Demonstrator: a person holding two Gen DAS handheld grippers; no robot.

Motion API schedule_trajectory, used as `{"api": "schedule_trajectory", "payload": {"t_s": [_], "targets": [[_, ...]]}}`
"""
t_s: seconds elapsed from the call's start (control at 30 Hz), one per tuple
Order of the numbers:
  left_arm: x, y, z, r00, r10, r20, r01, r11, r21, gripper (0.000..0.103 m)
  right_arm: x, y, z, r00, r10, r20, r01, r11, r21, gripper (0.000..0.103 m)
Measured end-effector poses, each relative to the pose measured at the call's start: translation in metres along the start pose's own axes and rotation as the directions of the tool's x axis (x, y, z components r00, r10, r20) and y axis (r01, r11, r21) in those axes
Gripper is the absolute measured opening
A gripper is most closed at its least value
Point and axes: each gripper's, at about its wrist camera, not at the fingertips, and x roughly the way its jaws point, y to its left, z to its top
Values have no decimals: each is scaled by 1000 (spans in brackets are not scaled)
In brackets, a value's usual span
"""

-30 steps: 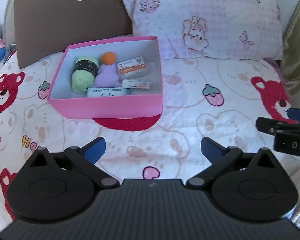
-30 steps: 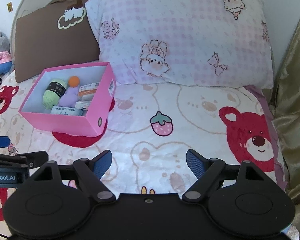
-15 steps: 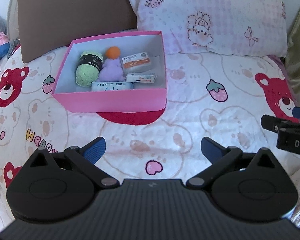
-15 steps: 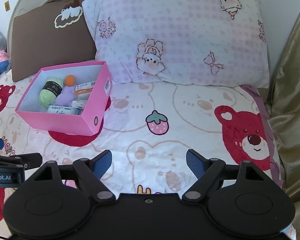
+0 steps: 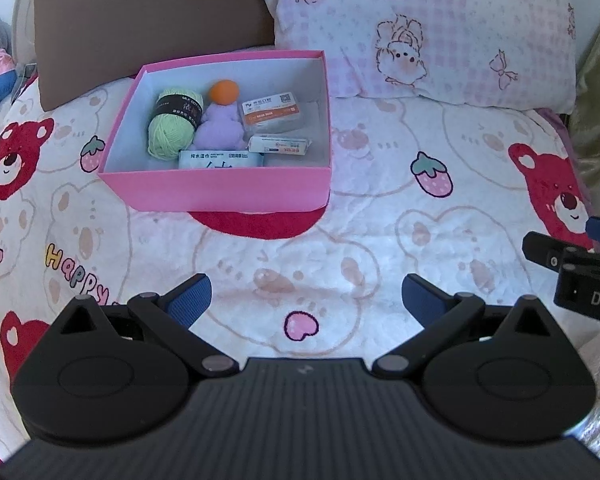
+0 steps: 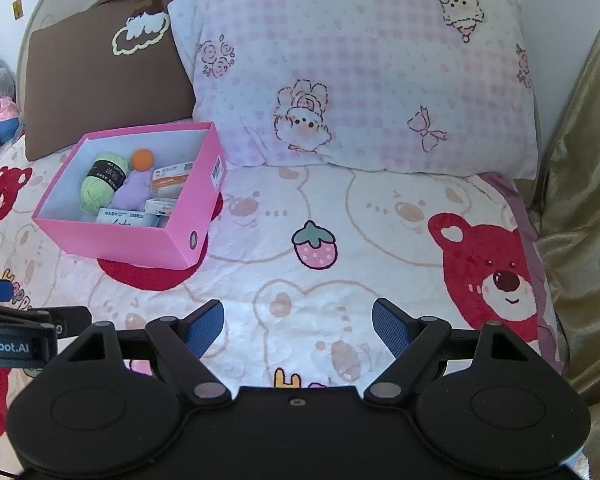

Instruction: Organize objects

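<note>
Since a second ago the pink box (image 5: 220, 192) has slid lower and a little rightward in the left wrist view, though the contents lie just as they did; the right wrist view has barely changed.

The box sits on the bear-print blanket (image 5: 380, 232) at about eleven o'clock from the left gripper (image 5: 306, 294) and ten o'clock from the right gripper (image 6: 298, 324). Inside it are a green yarn ball (image 5: 168, 132), a purple plush with an orange ball on top (image 5: 220, 126), a wipes pack (image 5: 222, 160) and two small packets (image 5: 274, 114) — everything loose appears already gathered.

Both tongs stand wide apart over bare blanket, with nothing between their blue pads. No stray item shows on the bedding near the pillows (image 6: 360, 80), so the sorting looks essentially finished — perhaps only a lid or repositioning remains, if anything.
</note>
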Motion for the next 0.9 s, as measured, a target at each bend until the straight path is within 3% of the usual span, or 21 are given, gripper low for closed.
{"api": "schedule_trajectory", "payload": {"t_s": [0.9], "targets": [[7, 1, -3, 1000, 0, -29, 0, 1000, -9, 103, 5, -4, 0, 1000, 9, -12, -9, 1000, 16, 85]]}}
